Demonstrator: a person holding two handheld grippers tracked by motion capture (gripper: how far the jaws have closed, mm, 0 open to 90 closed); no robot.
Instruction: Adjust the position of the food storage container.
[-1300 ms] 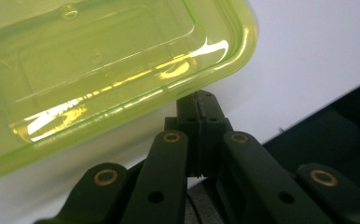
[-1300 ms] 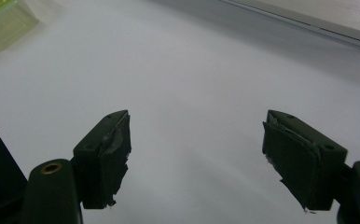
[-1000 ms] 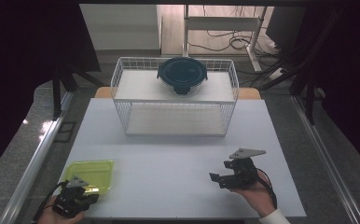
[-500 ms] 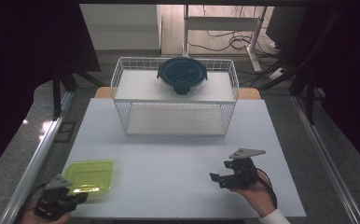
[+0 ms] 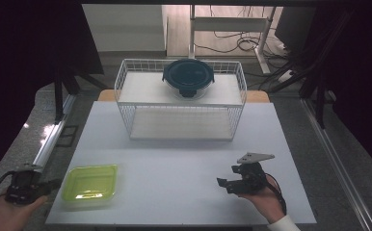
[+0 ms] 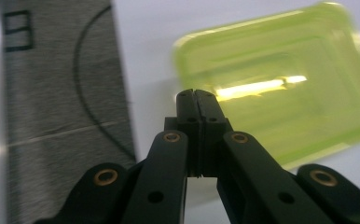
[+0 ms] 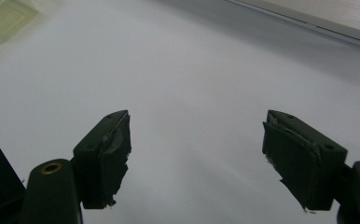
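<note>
The green container (image 5: 90, 184) lies flat near the front left corner of the white bench (image 5: 184, 144), empty and untouched. A second ago the left gripper (image 5: 54, 183) sat right at the container's front left corner; now it is off the bench's left edge, over the floor, just beside the container but apart from it, its jaws pressed together on nothing. The right gripper (image 5: 222, 183) has stayed near the front right of the bench, well apart from the container, jaws spread wide with nothing between them. The left gripper view brings out the meeting jaw tips with the container's near corner just beyond them. The high view alone takes in the wire rack (image 5: 181, 98) at the back of the bench, with a dark round lidded bowl (image 5: 188, 77) on its top shelf.
</note>
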